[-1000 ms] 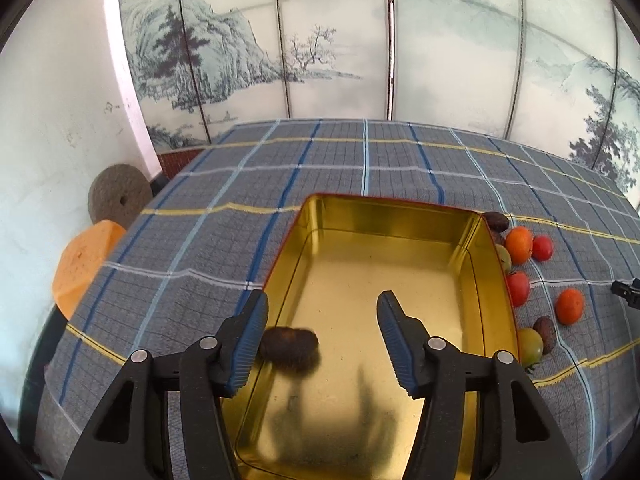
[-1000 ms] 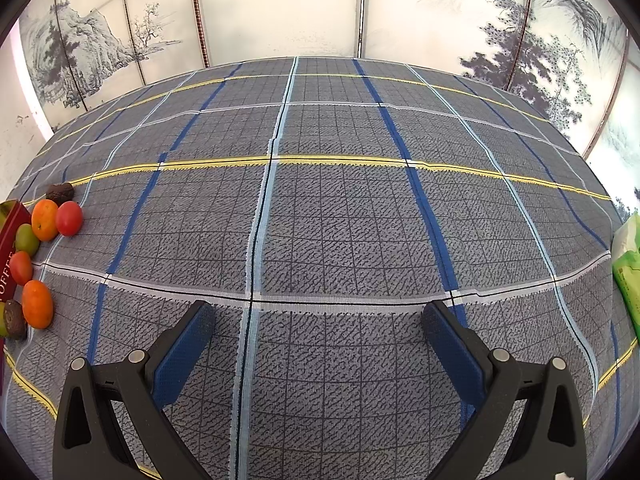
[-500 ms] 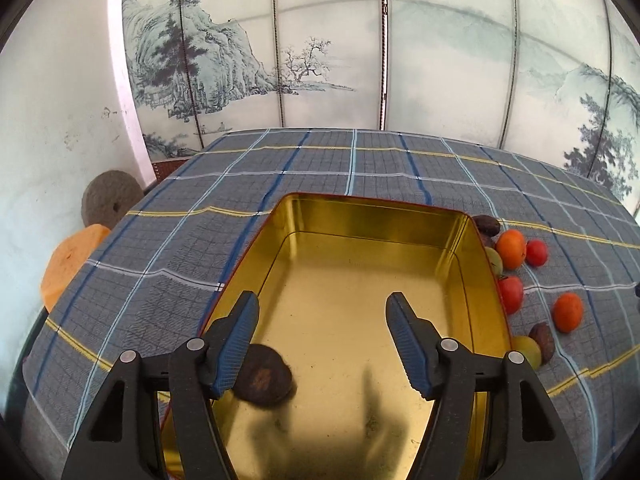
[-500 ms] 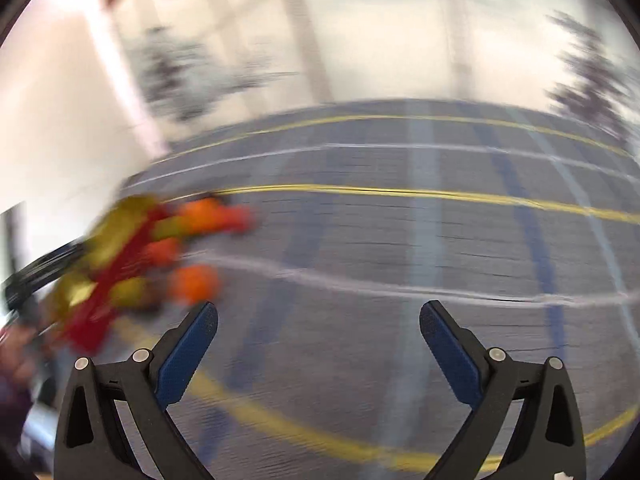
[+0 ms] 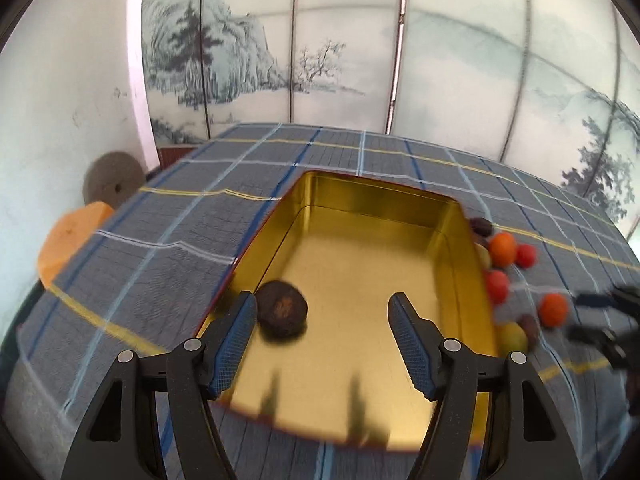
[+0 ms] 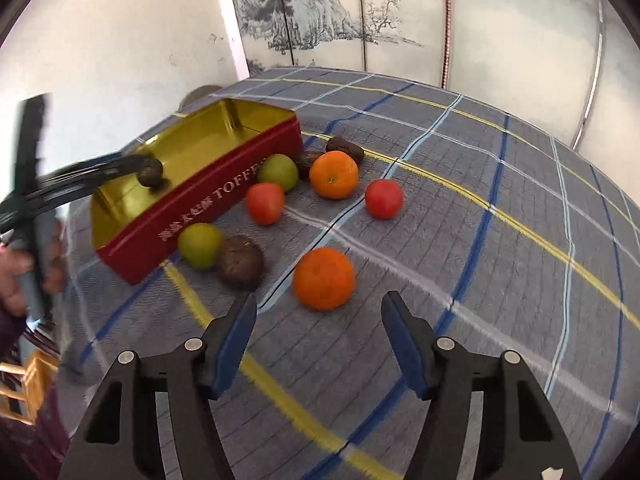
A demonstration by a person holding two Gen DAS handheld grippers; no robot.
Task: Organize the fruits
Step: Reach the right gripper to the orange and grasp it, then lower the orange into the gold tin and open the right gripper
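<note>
A red tin with a gold inside [image 5: 360, 216] [image 6: 208, 200] lies on the checked cloth. One dark brown fruit [image 5: 282, 308] [image 6: 151, 172] rests on its floor. My left gripper [image 5: 322, 328] hovers over the tin, its jaws opening, nothing pressed between them; the fruit sits just beyond its left finger. Loose fruit lies beside the tin: two oranges [image 6: 324, 278] [image 6: 334, 174], red ones [image 6: 264, 202] [image 6: 383, 199], green ones [image 6: 200, 245] [image 6: 278, 172] and brown ones [image 6: 240, 262]. My right gripper [image 6: 318, 320] is just short of the near orange, its jaws closing on nothing.
An orange block [image 5: 70, 236] and a grey disc [image 5: 114, 178] lie off the table's left edge by the white wall. A painted screen [image 5: 400, 60] stands behind the table. A person's hand [image 6: 16, 276] holds the left gripper's handle. Bare cloth [image 6: 520, 200] stretches to the right.
The right gripper swung left from bare cloth to face the fruit and narrowed its jaws. The left gripper's jaws widened and the brown fruit now lies free on the tin floor.
</note>
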